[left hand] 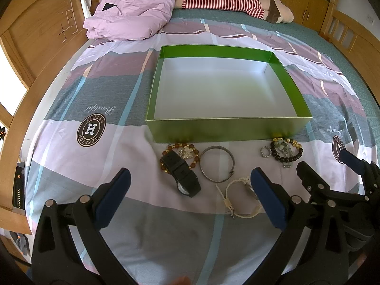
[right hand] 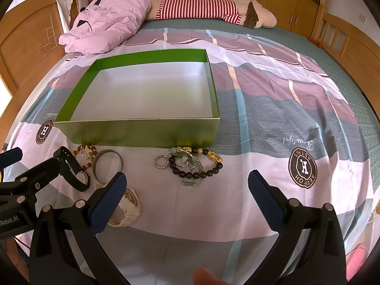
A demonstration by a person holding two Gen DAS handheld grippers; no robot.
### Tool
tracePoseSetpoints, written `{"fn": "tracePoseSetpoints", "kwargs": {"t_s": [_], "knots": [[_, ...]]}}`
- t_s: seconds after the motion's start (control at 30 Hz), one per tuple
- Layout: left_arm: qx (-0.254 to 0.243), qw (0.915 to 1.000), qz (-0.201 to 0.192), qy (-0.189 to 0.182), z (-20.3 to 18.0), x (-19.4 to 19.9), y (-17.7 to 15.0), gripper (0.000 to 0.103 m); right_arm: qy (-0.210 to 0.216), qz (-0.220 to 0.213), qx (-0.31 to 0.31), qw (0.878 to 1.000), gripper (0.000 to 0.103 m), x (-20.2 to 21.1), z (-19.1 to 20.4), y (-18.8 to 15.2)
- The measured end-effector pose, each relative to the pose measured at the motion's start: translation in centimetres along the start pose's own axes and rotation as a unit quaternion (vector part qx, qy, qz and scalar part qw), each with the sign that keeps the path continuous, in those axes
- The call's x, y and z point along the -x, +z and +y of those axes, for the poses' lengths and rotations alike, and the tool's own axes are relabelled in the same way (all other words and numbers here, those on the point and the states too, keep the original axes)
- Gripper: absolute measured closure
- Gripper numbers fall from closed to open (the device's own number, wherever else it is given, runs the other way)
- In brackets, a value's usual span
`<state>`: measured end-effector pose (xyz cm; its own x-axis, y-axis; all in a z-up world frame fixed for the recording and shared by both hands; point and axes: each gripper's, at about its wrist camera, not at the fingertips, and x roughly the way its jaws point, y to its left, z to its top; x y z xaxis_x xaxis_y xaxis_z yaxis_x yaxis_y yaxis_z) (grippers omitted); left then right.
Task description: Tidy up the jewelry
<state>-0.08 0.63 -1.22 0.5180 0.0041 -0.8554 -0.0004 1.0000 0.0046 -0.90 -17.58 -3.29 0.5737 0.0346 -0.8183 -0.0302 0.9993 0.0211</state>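
A bed covered in a checked sheet point(left hand: 71, 99) fills the room, with a shallow green box point(left hand: 228, 128) sitting open and empty on it. Along the box's near wall lies a row of jewelry: a black watch point(left hand: 184, 175) over an amber bead bracelet point(left hand: 166, 153), a silver bangle point(left hand: 216, 163), a white watch point(left hand: 239, 199), and a dark bead bracelet point(right hand: 197, 166) tangled with small rings. Two handheld grippers hover low before the row, empty. The left gripper point(left hand: 190, 190) has its fingers wide apart, with the black watch just ahead between them, strap running front to back. The right gripper point(right hand: 187, 190), likewise spread, faces the dark beads, so each piece probably suits its nearer hand.
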Motion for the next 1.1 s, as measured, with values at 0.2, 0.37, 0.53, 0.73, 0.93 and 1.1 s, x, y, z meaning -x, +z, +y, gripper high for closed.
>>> {"fn": "tracePoseSetpoints", "kwargs": {"t_s": [0.2,0.37,0.53,0.73,0.93,1.1], "knots": [[0.0,1.0,0.0,0.0,-0.1,0.1,0.1,0.002,0.0,0.0,0.0,1.0,0.001,0.1,0.1,0.1],[0.0,1.0,0.001,0.001,0.0,0.0,0.0,0.002,0.0,0.001,0.001,1.0,0.001,0.0,0.2,0.2],[0.0,1.0,0.001,0.001,0.0,0.0,-0.1,0.002,0.0,0.0,0.001,1.0,0.001,0.0,0.5,0.4],[0.002,0.9997,-0.009,0.022,1.0,0.0,0.7,0.002,-0.058,-0.01,0.052,0.997,0.001,-1.4,-0.9,0.9],[0.019,0.9988,-0.016,0.043,3.6,-0.4,2.0,0.002,-0.016,0.069,0.008,0.997,0.03,-4.3,-5.2,1.0],[0.015,0.9993,-0.011,0.032,3.7,-1.8,1.5,0.007,0.017,0.086,0.01,0.996,0.066,-4.7,-4.7,0.5]]}}
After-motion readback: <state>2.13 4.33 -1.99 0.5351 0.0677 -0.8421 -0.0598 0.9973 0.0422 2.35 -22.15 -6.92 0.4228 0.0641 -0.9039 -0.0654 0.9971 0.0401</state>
